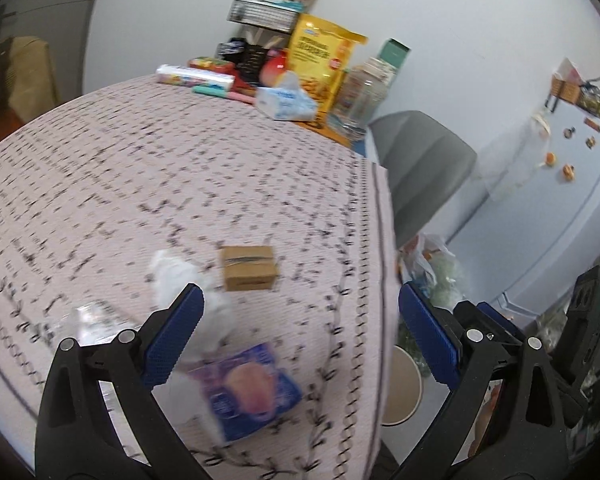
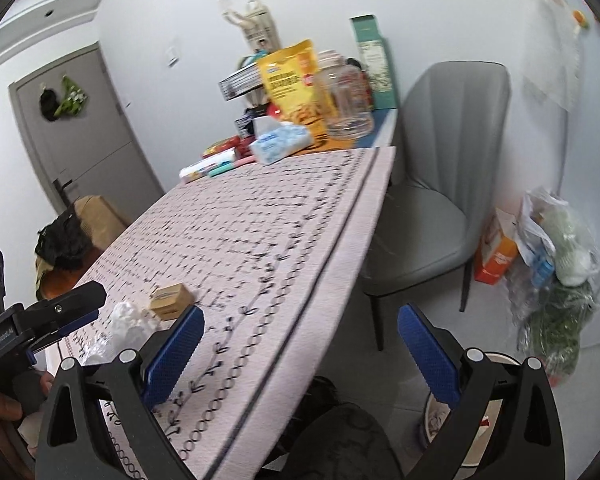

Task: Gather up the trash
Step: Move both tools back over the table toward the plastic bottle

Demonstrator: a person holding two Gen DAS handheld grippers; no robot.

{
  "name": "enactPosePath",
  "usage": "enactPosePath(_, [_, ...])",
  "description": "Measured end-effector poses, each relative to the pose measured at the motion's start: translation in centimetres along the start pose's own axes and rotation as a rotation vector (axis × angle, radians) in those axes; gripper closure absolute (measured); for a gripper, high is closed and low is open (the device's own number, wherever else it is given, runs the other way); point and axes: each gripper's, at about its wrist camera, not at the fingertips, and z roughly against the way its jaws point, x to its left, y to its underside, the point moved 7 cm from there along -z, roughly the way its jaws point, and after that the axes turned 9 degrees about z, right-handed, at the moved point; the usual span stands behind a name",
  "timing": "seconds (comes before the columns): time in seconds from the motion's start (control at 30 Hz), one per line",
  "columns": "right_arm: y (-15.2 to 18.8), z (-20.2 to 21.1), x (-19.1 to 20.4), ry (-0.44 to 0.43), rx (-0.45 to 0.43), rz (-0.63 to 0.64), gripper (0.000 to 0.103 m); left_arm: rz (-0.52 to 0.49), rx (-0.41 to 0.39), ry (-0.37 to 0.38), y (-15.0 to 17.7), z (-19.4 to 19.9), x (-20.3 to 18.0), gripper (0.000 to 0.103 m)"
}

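1. Left tool [image 1: 300, 340]: released, jaws wide, nothing held.
2. Right tool [image 2: 300, 348]: released, hanging past the bench's right edge.
3. Blue wrapper [image 1: 250, 390]: near bench [image 1: 140, 168] edge, just under the left tool; nearest arm left.
4. Crumpled white tissue [image 1: 192, 284], small cardboard box [image 1: 249, 268]: just beyond.

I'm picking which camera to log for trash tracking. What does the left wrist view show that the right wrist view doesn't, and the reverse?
Only the left wrist view shows the blue snack wrapper near the open left gripper and the fridge with magnets.

Only the right wrist view shows the grey door and the chair's seat, with the open right gripper over the table edge.

Both show the small cardboard box, crumpled white tissue and yellow snack bag.
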Motion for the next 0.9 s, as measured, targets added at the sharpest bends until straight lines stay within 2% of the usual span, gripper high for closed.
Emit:
enactPosePath(0.2, [0.1,-0.9,2.6,-0.017,-0.001,0.033,0.008,0.033,-0.026,-0.086,0.6,1.7,4.1,0.006])
enactPosePath(0.3, [0.1,-1.4,3.8,-0.058,0.002,0.035,0.008,0.069,-0.032,-0.098,0.7,2.5,5.9,0.006])
enactPosePath(0.53, [0.3,-2.5,6.7,-0.092,0.021,0.090,0.008,0.127,-0.065,-0.122,0.8,4.8,9.9,0.007])
enactPosePath(0.7, [1.0,-2.7,7.9,-0.124,0.039,0.106,0.008,0.141,-0.041,-0.114,1.0,4.4,10.8,0.008])
enactPosePath(0.77, [1.4,-2.9,8.0,-0.132,0.046,0.106,0.008,0.132,-0.033,-0.137,1.0,3.9,10.9,0.008])
enactPosePath(0.9, [1.8,-3.0,7.7,-0.140,0.060,0.099,0.008,0.149,0.002,-0.159,1.5,2.4,11.4,0.017])
